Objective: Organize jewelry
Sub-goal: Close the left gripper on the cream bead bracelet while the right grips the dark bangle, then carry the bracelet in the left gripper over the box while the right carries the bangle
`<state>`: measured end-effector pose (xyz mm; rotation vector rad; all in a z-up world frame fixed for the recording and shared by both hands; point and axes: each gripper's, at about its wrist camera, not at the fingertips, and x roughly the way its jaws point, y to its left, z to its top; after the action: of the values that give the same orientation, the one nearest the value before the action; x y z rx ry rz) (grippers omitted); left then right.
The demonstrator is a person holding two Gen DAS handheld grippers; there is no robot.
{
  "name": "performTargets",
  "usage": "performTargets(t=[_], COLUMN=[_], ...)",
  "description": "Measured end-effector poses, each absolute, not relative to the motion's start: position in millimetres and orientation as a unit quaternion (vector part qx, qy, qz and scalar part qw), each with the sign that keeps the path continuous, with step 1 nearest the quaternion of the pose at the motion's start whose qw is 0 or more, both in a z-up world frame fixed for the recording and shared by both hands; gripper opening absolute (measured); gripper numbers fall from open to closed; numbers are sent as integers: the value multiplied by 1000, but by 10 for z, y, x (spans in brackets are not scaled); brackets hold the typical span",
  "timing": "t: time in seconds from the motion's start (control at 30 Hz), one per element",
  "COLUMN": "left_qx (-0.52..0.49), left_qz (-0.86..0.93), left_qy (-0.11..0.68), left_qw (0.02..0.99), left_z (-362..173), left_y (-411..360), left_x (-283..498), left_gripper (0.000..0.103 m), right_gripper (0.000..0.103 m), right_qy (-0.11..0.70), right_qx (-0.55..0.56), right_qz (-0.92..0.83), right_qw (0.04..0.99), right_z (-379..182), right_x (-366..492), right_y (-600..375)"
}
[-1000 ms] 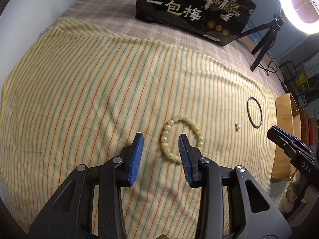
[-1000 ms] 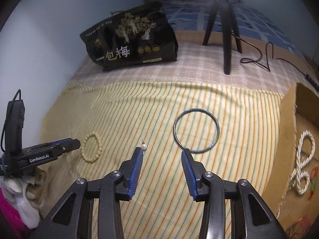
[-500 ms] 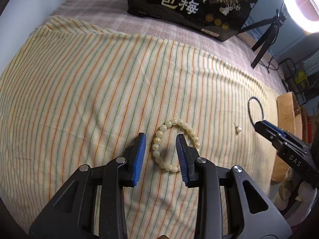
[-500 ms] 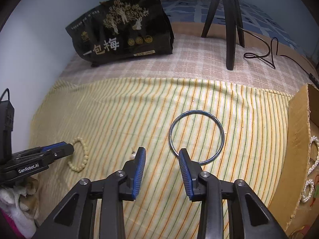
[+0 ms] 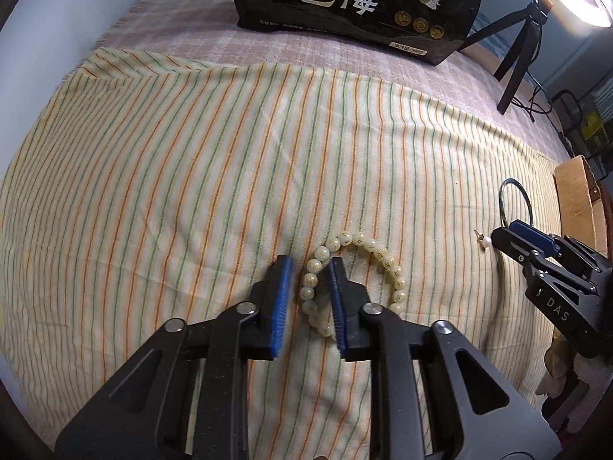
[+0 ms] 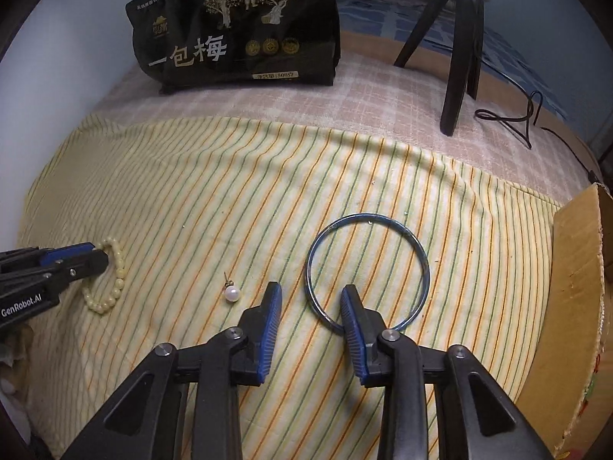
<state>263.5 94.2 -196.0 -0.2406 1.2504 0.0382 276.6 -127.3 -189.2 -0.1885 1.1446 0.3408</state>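
Count on the striped cloth: three loose jewelry pieces. One bead bracelet, one pearl earring, one metal bangle. Two grippers in view. One black snack bag at 12 o'clock on the checked cover, one tripod toward 1 o'clock, one cardboard box at 3 o'clock off the cloth's edge.

Bead bracelet: pale cream round beads, some with faint gold marks, strung in a closed loop, lying flat. In the left wrist view it sits just below centre, toward 6 o'clock. Left gripper straddles the loop's left arc: one blue-padded finger outside the ring, the other inside it, the gap narrow with beads between the pads. Whether the pads press the beads, I cannot tell.

Pearl earring: single white pearl on a short thin post, lying alone between bracelet and bangle, at 8 o'clock of centre in the right wrist view.

Bangle: thin bluish metal hoop, flat on the cloth, just right of centre in the right wrist view. Right gripper stands moderately apart, holding nothing; its right finger lies over the hoop's near rim at 6 o'clock, its left finger outside the hoop. The hoop's lower-left arc runs between them.
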Motion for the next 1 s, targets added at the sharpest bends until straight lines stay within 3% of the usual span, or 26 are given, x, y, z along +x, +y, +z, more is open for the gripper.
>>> performTargets(t=[0.1,0.27,0.7,1.0], left_qx=[-115,-109,-124,-146], left_qz=[22,25,11,-5], left_qy=[583,581,565,537], left_qw=[804,806,815,831], left_z=[-1962,-1937,-1675,-1342], left_y=[962,973,994,948], left_x=[2644,2610,2424,2272], left_gripper=[7,5,5,5], right_gripper=[12,2,1,1], right_qy=[536,537,530,504], right_qx=[-91,-82,22,25], right_qz=[160,163,182,189], right_qw=[824,824,828,843], right_z=[-1884,-1870,-1578,-1239], right_x=[2762,2743,2638,2438], right_y=[-1289,-1334,-1649,-1733])
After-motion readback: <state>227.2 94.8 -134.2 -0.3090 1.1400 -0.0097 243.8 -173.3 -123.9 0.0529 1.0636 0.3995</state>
